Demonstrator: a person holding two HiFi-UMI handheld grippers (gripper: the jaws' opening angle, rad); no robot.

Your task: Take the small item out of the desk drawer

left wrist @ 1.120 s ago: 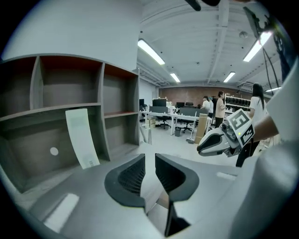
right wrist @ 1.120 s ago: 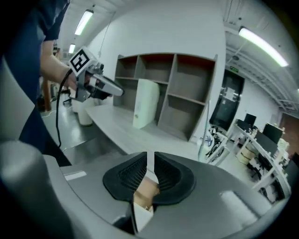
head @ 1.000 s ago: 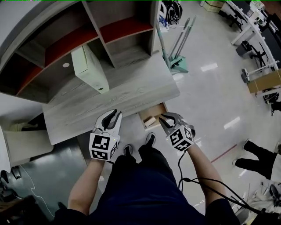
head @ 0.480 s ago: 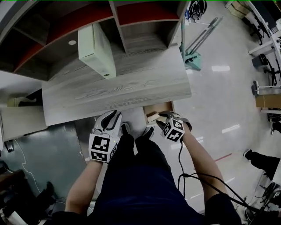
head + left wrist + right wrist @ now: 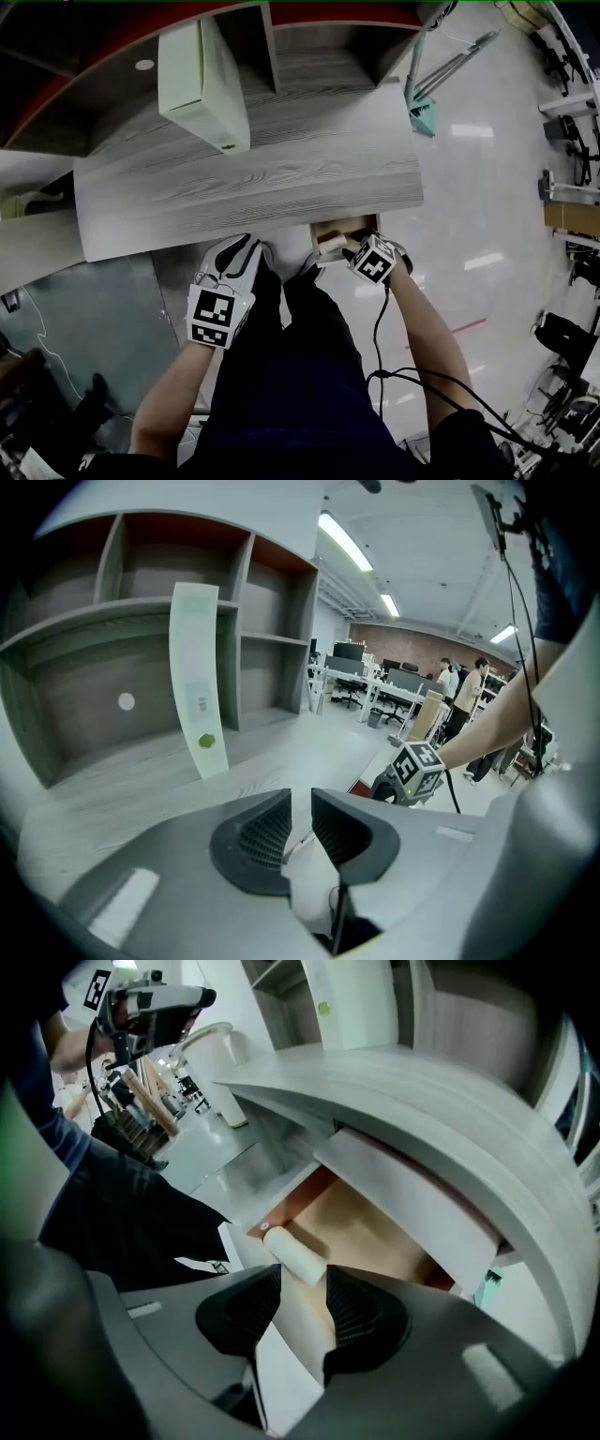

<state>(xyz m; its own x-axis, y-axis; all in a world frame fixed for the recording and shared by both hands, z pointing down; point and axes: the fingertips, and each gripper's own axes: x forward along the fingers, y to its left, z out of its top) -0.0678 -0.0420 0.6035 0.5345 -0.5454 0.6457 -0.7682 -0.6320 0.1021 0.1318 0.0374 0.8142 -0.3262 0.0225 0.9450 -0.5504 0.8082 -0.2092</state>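
A small cream cylinder [image 5: 292,1252] lies in the open wooden drawer [image 5: 375,1232] under the desk's right end, and shows pale in the head view [image 5: 330,240]. My right gripper [image 5: 302,1288] reaches into the drawer [image 5: 361,225] from the front. Its jaws are opening, and the cylinder's near end lies just at their tips with the pads not pressing on it. My left gripper [image 5: 246,251] hovers at the desk's front edge, left of the drawer. In the left gripper view, the left gripper [image 5: 301,808] has a narrow gap between its jaws and nothing in it.
The grey wood desk top [image 5: 244,197] carries a pale green upright box [image 5: 202,84] and a shelf unit [image 5: 309,47] at the back. A cable [image 5: 377,337] trails from my right gripper. Glossy floor lies to the right, with other desks beyond.
My right gripper has moved forward from in front of the drawer into its opening, up to the cylinder. The left gripper has stayed by the desk edge. The head camera has leaned further over the desk.
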